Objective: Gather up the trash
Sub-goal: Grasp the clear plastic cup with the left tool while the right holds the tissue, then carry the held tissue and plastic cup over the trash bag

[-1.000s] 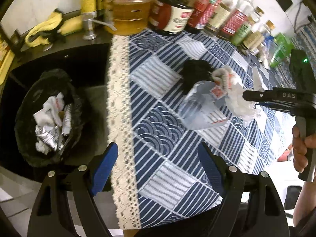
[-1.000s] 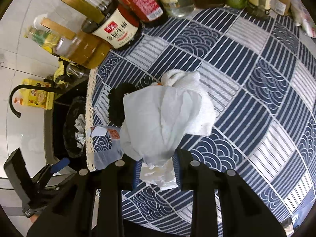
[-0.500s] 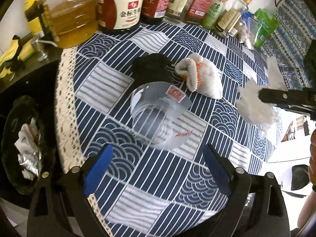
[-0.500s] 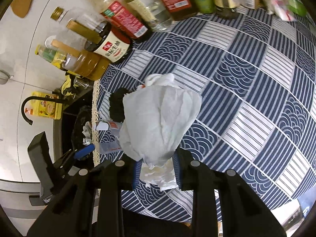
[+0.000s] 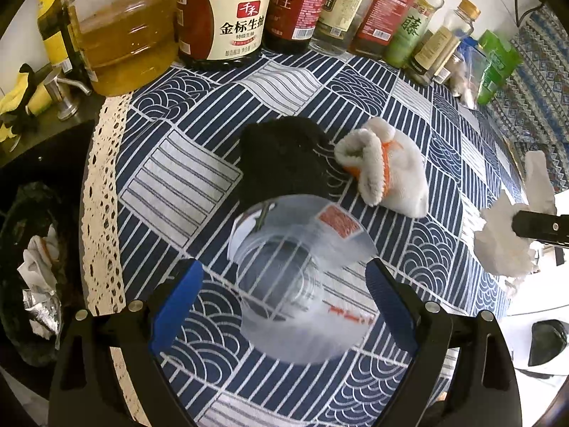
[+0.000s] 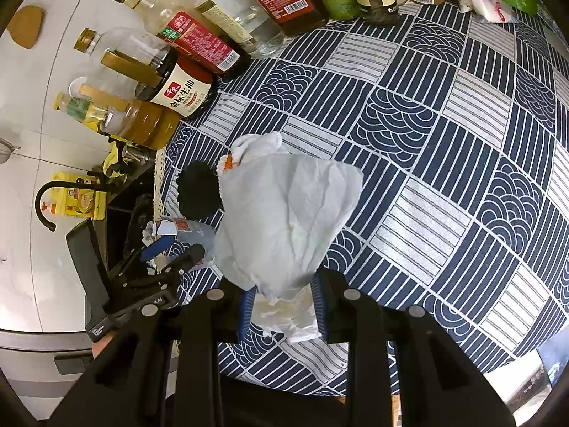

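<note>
A clear plastic cup (image 5: 302,277) lies on its side on the blue patterned tablecloth (image 5: 185,178). My left gripper (image 5: 284,302) is open with its blue pads on either side of the cup. My right gripper (image 6: 282,307) is shut on a crumpled white tissue (image 6: 288,220) and holds it above the cloth; the tissue also shows in the left wrist view (image 5: 505,245). A black cloth lump (image 5: 281,160) and a white sock with orange trim (image 5: 384,174) lie behind the cup. A black-lined trash bin (image 5: 32,270) with tissues and foil sits low at the left.
A row of oil, soy sauce and seasoning bottles (image 5: 227,17) lines the back of the table. A lace hem (image 5: 103,206) marks the table's left edge. A sink tap (image 6: 46,206) and yellow packet (image 6: 78,203) lie beyond it.
My left gripper has swung right from the bin side and closed in on the cup, which now sits between its open fingers. My right gripper has lifted away with the tissue.
</note>
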`<state>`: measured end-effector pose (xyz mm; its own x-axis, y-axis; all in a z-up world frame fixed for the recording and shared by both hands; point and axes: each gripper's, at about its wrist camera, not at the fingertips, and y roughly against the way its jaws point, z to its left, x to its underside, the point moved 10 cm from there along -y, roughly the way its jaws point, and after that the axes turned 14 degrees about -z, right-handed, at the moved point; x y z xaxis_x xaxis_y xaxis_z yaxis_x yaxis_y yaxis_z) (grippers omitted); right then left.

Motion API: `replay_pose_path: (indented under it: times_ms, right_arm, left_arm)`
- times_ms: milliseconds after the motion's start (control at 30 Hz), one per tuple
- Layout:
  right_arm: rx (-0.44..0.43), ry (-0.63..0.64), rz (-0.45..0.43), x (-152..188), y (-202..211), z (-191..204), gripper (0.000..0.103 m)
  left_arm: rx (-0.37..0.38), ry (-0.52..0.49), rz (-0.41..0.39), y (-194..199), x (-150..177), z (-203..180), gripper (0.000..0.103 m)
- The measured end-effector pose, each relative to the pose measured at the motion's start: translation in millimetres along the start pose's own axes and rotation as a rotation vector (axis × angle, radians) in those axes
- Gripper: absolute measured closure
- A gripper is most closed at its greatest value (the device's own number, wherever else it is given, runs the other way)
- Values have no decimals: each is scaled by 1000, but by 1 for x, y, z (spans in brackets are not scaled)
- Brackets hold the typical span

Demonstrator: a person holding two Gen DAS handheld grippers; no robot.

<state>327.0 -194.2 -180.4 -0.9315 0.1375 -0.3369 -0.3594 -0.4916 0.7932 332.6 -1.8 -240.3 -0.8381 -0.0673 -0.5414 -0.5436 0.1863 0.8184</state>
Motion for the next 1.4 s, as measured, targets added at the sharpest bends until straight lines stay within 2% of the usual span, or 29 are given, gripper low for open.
replay_pose_path:
  times_ms: [267, 300, 333, 433, 600, 1067, 1400]
  right_arm:
    - [-1, 19, 8, -4, -2, 1, 73]
    - [-3, 20, 9, -4, -3, 2, 73]
    - [-4, 22, 9, -4, -3, 2, 73]
    - [-6, 27, 12, -5, -5, 3, 73]
    - [-7, 32, 14, -6, -6, 5, 73]
    - [-12, 56, 31, -1, -13, 17, 73]
    - [-25, 110, 81, 15, -30, 48, 73]
  left_arm:
    - [-18, -19, -8, -11, -4, 1, 14]
    - [-16, -16, -7, -11, -4, 2, 17]
    - [-11, -14, -3, -12, -4, 1, 24]
    - [1, -18, 25, -17, 0, 1, 37]
    - [4, -17, 29, -16, 3, 2, 46]
    - [13, -1, 16, 2, -1, 6, 48]
    - [-9, 37, 2, 30, 4, 33, 48]
